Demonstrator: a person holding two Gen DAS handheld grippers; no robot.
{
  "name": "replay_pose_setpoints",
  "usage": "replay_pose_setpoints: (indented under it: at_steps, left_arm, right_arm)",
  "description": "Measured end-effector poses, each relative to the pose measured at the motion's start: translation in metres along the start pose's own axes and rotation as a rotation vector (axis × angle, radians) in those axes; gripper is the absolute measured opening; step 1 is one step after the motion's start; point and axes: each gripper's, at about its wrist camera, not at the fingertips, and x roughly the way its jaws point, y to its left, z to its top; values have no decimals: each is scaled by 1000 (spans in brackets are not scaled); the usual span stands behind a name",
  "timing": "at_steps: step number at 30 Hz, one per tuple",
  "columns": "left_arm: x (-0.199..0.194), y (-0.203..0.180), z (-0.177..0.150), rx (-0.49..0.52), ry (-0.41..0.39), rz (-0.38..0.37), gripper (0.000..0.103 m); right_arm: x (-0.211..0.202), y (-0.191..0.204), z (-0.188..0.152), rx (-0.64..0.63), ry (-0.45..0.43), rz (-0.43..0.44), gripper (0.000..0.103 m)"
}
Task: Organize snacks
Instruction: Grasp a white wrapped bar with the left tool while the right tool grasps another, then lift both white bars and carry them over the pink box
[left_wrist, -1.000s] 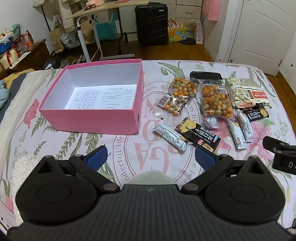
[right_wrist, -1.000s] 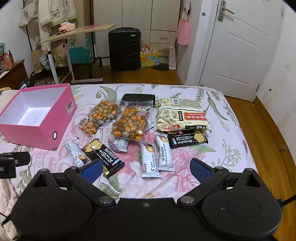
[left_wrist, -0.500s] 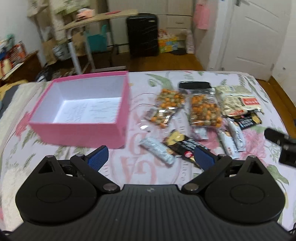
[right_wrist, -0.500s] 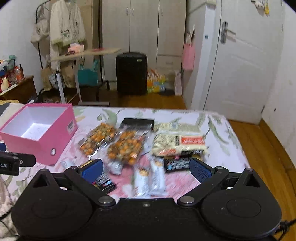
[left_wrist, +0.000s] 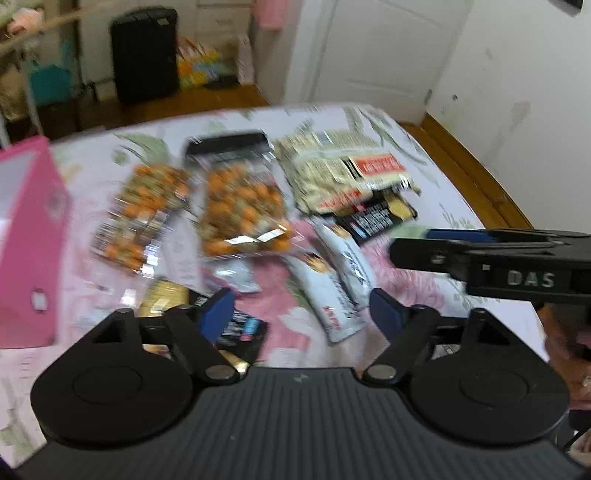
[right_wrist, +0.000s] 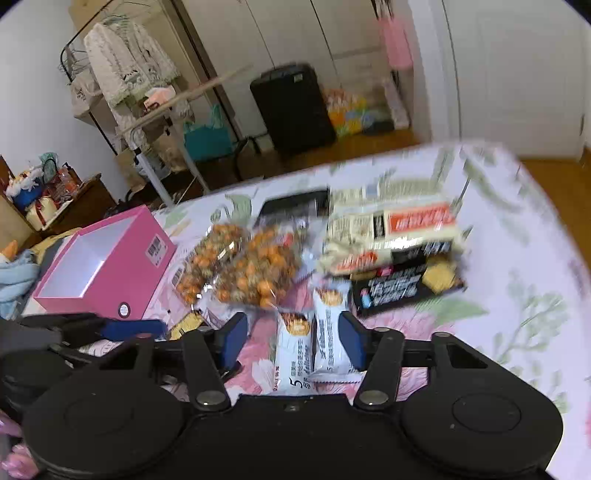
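Right tongs (right_wrist: 293, 341), wide and empty, straddle two white bars (right_wrist: 314, 343) lying lengthwise (left tongs (left_wrist: 301, 314) equally wide, farther off)

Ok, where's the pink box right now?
In the right wrist view the pink box sits open at the left on the floral bedspread, just left of the two orange snack bags.

Motion blur smears snack bags (left_wrist: 240, 206), print unreadable. Pink box (left_wrist: 29, 240) cut by left edge. Dark packet (left_wrist: 236, 328) partly hidden behind left claw (left_wrist: 301, 314), perhaps biscuits.
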Motion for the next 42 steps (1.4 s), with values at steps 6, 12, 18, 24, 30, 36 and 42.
replay_pose_setpoints:
  at_steps: [6,12,18,24,30,36,42]
  left_arm:
    - [52,-10,-7,-13,60,0,64]
    - [78,-22,-13,-7,97,39,61]
    - [86,-28,-14,-25,44,94,61]
    - [84,-33,-15,-1,42,80,34]
    - [70,-24,-16,-7,66,16,28]
    - [46,-9,-16,-23,82,-47,26]
    - [25,14,-18,-49,123,-118,25]
  right_arm:
    - [41,-27,-7,18,39,-22,57]
    - [78,-45,-13,55,87,3,57]
    - [83,-42,-14,46,76,-2,29]
    - [74,-45,-14,49,64,-30,28]
    - [63,-42,-15,74,68,-51,28]
    - [50,-39,-19,126,96,-93,28]
    - [42,-31,-25,146,143,-90,28]
